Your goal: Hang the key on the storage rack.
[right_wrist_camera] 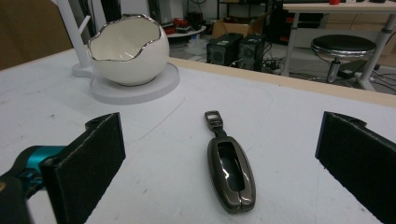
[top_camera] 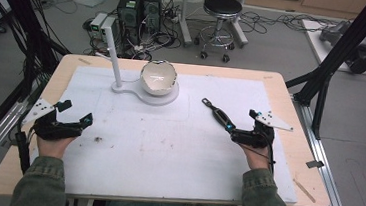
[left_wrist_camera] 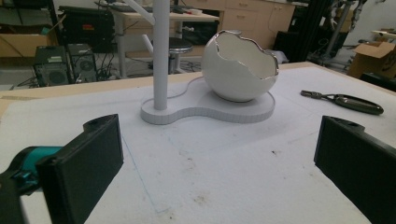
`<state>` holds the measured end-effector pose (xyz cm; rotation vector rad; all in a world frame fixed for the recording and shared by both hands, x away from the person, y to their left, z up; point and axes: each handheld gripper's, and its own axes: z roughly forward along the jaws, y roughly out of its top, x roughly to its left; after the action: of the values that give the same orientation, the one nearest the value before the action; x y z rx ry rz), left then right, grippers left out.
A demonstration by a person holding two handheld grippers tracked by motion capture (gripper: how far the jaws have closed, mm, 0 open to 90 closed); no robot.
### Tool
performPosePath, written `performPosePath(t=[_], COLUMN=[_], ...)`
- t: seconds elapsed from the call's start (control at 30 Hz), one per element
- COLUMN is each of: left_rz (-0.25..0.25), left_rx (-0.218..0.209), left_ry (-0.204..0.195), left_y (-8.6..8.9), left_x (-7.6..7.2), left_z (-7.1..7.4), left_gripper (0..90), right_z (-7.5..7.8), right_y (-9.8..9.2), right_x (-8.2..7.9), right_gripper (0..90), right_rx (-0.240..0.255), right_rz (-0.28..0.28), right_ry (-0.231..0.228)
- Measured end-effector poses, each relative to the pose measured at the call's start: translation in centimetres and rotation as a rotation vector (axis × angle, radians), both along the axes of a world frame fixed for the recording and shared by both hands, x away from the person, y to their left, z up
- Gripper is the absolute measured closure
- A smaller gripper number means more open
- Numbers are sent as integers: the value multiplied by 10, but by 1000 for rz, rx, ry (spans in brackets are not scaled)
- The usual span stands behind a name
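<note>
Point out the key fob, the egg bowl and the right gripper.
key fob [right_wrist_camera: 231, 175]: right gripper view, middle of its dark body.
egg bowl [left_wrist_camera: 233, 74]: left gripper view, outer white shell below the jagged rim.
right gripper [top_camera: 241, 134]: high view, between its open jaws, beside the fob's near end.

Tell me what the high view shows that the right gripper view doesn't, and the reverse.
High view alone: both forearms, the left gripper with jaws apart, and the whole white mat.

Right gripper view alone: the bowl's cream inside and the key fob's dark recessed face, close up.

Both: the eggshell-shaped bowl on its white stand, the key fob, the open right gripper, the stool.
</note>
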<state>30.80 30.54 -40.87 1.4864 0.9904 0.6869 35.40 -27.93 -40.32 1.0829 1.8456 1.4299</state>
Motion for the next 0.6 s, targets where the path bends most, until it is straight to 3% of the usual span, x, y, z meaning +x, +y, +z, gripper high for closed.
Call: performPosePath(t=[0.33, 0.53, 0.6], left_rz=[1, -1, -1], left_rx=[3, 3, 1], left_ry=[-1, 1, 1], left_y=[-1, 0, 0], left_x=[0, 0, 1], left_z=[0, 0, 0], left_gripper=[17, 17, 17], right_z=[7, 10, 15], right_y=[5, 8, 11], right_x=[13, 19, 22], right_gripper=[4, 4, 4], right_rx=[-27, -8, -30], right_rz=[19, 30, 42], right_ry=[51, 100, 100])
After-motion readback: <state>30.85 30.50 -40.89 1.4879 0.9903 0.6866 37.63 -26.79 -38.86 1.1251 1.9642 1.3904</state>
